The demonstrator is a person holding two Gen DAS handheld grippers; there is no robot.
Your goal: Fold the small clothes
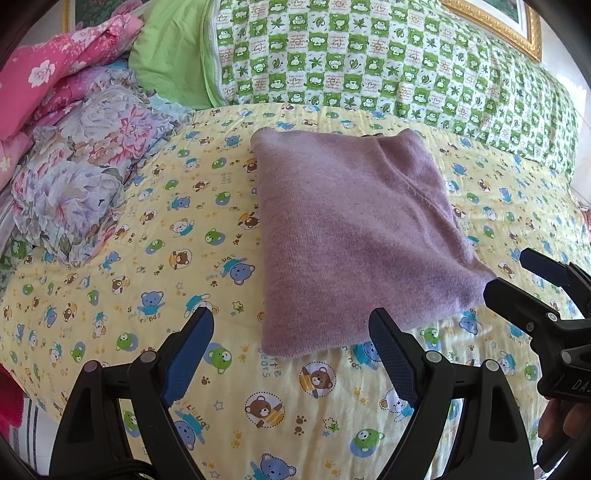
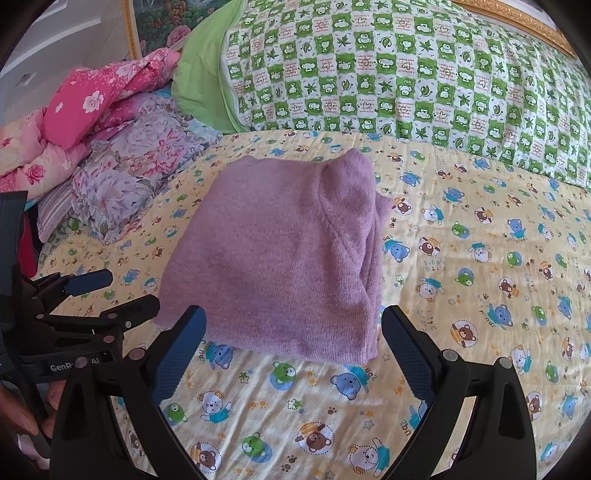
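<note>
A purple knitted garment (image 1: 351, 236) (image 2: 280, 258) lies folded into a rough square on the yellow bear-print sheet (image 1: 147, 258) (image 2: 461, 295). My left gripper (image 1: 291, 315) is open just short of the garment's near left corner, with nothing between its blue pads (image 1: 184, 354). My right gripper (image 2: 294, 314) is also open, its fingers straddling the garment's near edge without pressing on it. Each gripper shows in the other's view: the right one (image 1: 508, 273) beside the garment's near right corner, the left one (image 2: 129, 290) by its near left corner.
A green-and-white checked quilt (image 1: 369, 55) (image 2: 406, 74) runs along the far side. Floral bedding (image 1: 74, 184) (image 2: 122, 184) and pink flowered covers (image 1: 55, 66) (image 2: 85, 103) are piled at the left. A gold picture frame (image 1: 517, 29) is behind. A person's fingers (image 1: 561, 424) (image 2: 22, 417) hold the grippers' handles.
</note>
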